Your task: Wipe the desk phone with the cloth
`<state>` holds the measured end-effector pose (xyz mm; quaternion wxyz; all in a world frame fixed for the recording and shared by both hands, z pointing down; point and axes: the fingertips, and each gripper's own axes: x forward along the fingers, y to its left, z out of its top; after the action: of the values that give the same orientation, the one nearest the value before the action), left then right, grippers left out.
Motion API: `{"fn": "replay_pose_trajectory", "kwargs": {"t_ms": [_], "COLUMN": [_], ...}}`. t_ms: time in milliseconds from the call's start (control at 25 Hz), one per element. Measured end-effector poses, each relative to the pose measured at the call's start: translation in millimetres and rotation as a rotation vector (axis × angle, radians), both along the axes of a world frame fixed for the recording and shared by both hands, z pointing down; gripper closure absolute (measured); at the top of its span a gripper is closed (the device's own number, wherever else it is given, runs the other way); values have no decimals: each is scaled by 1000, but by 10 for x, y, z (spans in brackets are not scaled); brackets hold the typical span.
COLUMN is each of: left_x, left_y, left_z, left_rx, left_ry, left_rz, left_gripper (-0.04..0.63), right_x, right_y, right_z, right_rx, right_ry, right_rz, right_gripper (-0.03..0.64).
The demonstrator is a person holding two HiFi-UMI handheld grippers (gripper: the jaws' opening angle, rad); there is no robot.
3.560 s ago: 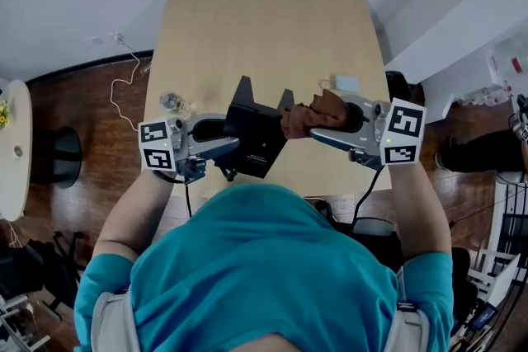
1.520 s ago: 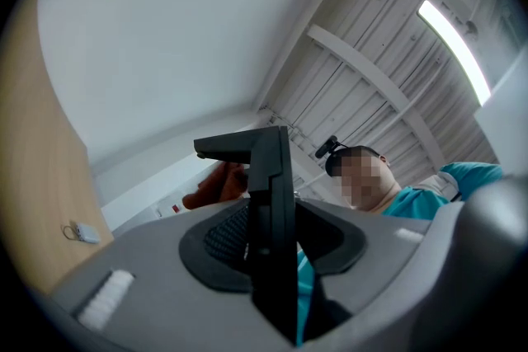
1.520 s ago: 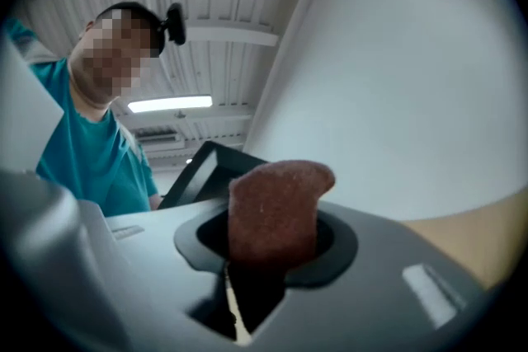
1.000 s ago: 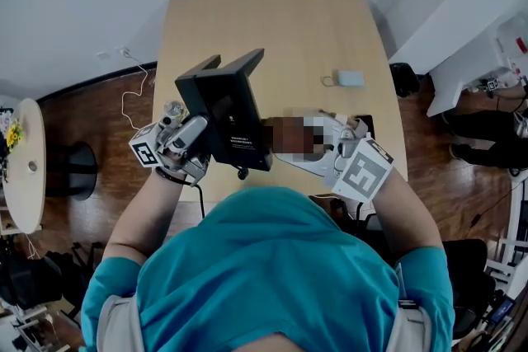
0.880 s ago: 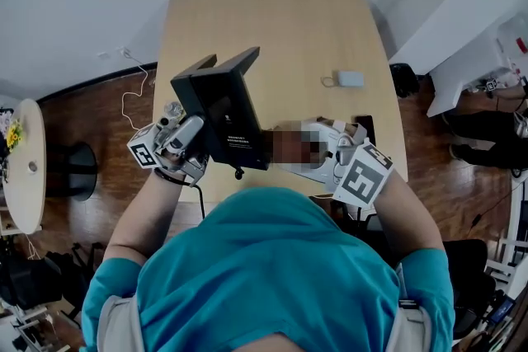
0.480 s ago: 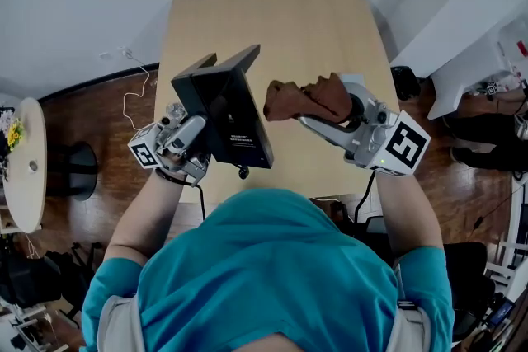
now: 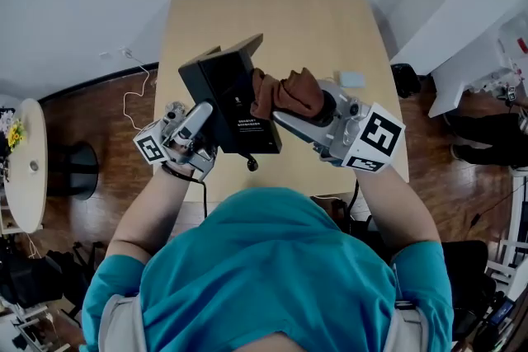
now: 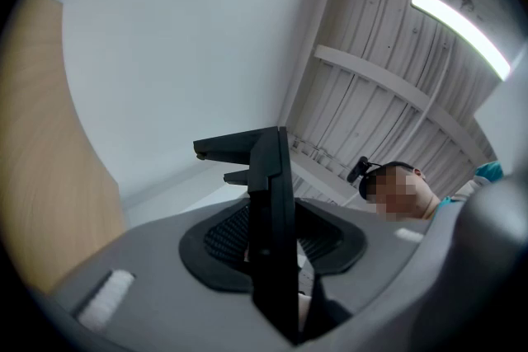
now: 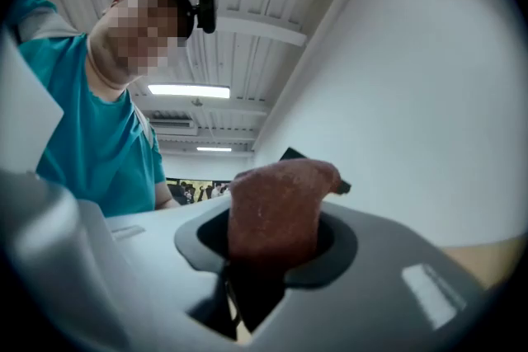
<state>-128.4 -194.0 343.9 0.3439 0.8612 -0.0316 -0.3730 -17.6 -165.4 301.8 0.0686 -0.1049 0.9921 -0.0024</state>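
Observation:
In the head view the black desk phone (image 7: 229,99) hangs tilted above the wooden table (image 7: 272,21), with my left gripper (image 7: 205,121) shut on its lower left side. My right gripper (image 7: 312,106) is shut on a bunched brown cloth (image 7: 283,93), and the cloth lies against the phone's right edge. The left gripper view shows the phone (image 8: 272,210) edge-on between the jaws of the left gripper (image 8: 274,253). In the right gripper view the cloth (image 9: 275,210) fills the right gripper (image 9: 272,247), and a black corner of the phone (image 9: 292,153) shows behind it.
A small pale device (image 7: 351,79) with a thin cable lies on the table at the right. A black cord end (image 7: 249,165) dangles under the phone. A round white side table (image 7: 18,169) stands on the wooden floor at the left.
My right gripper has carried the cloth left from clear of the phone until it lies against the phone's right edge. The phone has tipped slightly in the left gripper.

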Motion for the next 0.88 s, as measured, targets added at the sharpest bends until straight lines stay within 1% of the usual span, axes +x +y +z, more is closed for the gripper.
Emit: {"fn": "replay_pose_trajectory", "kwargs": {"t_ms": [40, 120, 200, 280, 360, 400, 440, 520, 600, 680, 760, 800, 840, 880], "left_x": [-20, -101, -185, -234, -254, -264, -277, -292, -268, -233, -217, -216, -218, -220], "left_y": [-38, -118, -205, -302, -382, -405, -424, -453, -443, -408, -387, -383, -382, -385], "left_z": [-50, -90, -91, -67, -25, 1, 26, 67, 85, 76, 53, 41, 28, 17], "left_rx": [-14, -41, -86, -153, -224, -257, -287, -336, -356, -346, -327, -318, -310, -303], "left_ry": [18, 29, 31, 50, 92, 118, 146, 197, 225, 216, 198, 192, 186, 178], "left_rz": [-10, -44, -94, -151, -196, -211, -221, -226, -215, -202, -191, -187, -183, -180], "left_gripper": [430, 430, 430, 429, 430, 430, 430, 430, 430, 430, 430, 430, 430, 430], "right_x": [16, 41, 97, 180, 167, 115, 55, -65, -187, -262, -224, -156, -50, 95], "right_y": [56, 164, 225, 273, 386, 446, 483, 488, 503, 511, 412, 320, 207, 87], "right_z": [113, 322, 444, 430, 391, 440, 554, 822, 936, 914, 804, 724, 654, 618], "right_rx": [-18, -52, -54, -4, 100, 147, 173, 175, 192, 233, 247, 220, 171, 127], "right_ry": [24, 69, 96, 100, 122, 159, 220, 347, 399, 397, 344, 289, 232, 200], "right_rz": [-13, -28, -8, 41, 69, 70, 69, 66, 55, 50, 84, 121, 168, 212], "right_gripper": [482, 483, 483, 483, 482, 483, 482, 482, 482, 482, 482, 482, 482, 482]}}
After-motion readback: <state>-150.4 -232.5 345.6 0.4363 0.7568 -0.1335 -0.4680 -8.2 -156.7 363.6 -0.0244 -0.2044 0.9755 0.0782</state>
